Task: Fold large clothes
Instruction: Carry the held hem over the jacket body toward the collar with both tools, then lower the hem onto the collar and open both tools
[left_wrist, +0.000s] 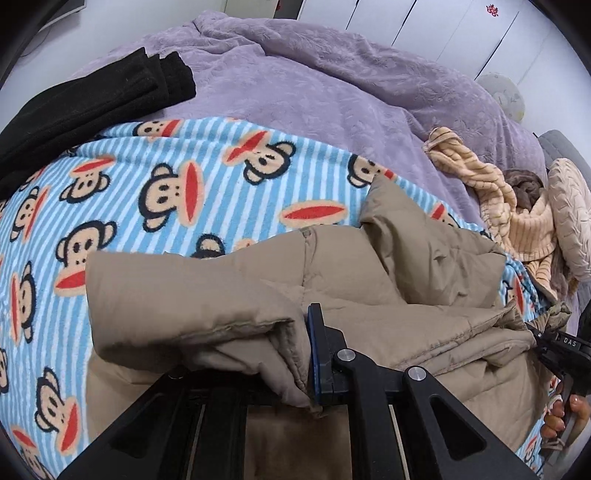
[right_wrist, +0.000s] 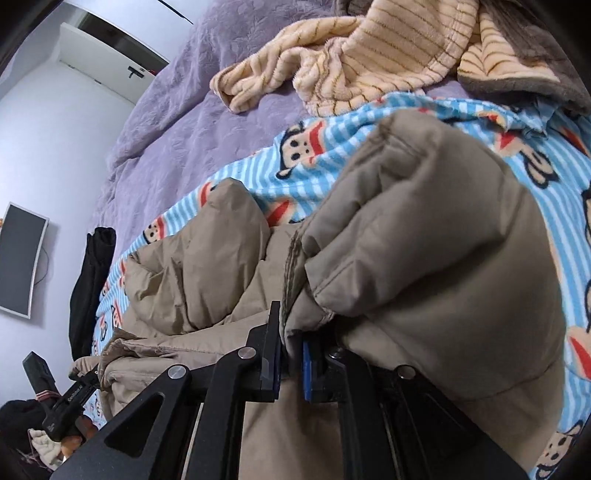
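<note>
Tan jacket (left_wrist: 332, 288) — edge pinched in both grippers' fingers (left_wrist: 314, 354) (right_wrist: 271, 354).

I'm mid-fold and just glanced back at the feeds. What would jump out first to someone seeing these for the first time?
The bright blue-striped monkey blanket spread over the purple bed cover, with the tan puffer jacket bunched on top of it. Both the left gripper and right gripper are clamped on jacket folds. A striped beige fleece lies crumpled beyond the jacket.

White letters "DAS" stand on the black body of the other handheld gripper (left_wrist: 565, 354), to the right of the left tool. A pale word on the black gripper body (right_wrist: 70, 400), lower left of the right tool, is too small to read.
</note>
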